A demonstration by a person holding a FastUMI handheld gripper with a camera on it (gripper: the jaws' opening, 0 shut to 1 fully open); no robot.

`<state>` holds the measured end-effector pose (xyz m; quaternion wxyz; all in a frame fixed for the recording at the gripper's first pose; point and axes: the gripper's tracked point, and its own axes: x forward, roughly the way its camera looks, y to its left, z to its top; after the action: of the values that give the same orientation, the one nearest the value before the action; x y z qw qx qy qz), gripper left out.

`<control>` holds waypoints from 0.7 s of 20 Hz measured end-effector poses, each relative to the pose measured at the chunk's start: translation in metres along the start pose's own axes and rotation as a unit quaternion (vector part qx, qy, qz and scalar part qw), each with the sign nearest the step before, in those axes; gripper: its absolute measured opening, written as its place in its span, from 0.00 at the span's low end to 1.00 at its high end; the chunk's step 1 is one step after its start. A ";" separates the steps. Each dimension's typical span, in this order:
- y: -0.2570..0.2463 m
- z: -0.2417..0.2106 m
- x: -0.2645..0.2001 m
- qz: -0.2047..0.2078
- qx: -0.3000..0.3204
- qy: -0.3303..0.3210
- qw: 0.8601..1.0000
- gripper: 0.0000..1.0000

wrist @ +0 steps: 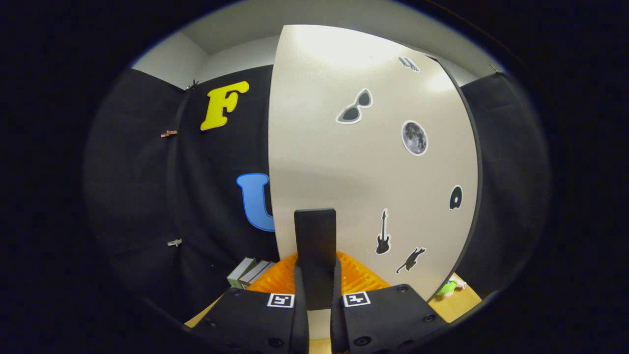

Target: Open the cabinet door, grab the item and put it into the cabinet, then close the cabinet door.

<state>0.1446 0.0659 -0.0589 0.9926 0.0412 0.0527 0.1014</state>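
A pale cabinet door [344, 162] with several black stickers stands close in front of me. Its flat black handle [315, 228] rises between my fingers, and my gripper [315, 263] is shut on it, both fingers [361, 278] pressing its sides. The door's dark edge [475, 162] shows on the right. A small green and white item [449, 288] lies on the wooden table [459, 302], beyond the door's lower right corner. The inside of the cabinet is hidden behind the door.
Several books [249, 273] lie on the table to the left of my fingers, against the black cloth wall [147, 196]. More black cloth hangs to the right of the door.
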 end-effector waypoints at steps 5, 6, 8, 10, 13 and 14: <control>-0.011 0.003 -0.029 0.017 0.019 -0.002 1.000 0.21; -0.014 0.003 -0.033 0.016 0.020 -0.001 1.000 0.21; -0.020 0.003 -0.042 0.014 0.022 -0.003 1.000 0.21; -0.027 0.004 -0.053 0.009 0.022 -0.004 1.000 0.21; -0.037 0.005 -0.063 0.000 0.019 -0.006 1.000 0.21; -0.040 0.006 -0.067 -0.004 0.017 -0.007 1.000 0.21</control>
<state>0.0880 0.0125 -0.0506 0.9925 0.0587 0.0480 0.0962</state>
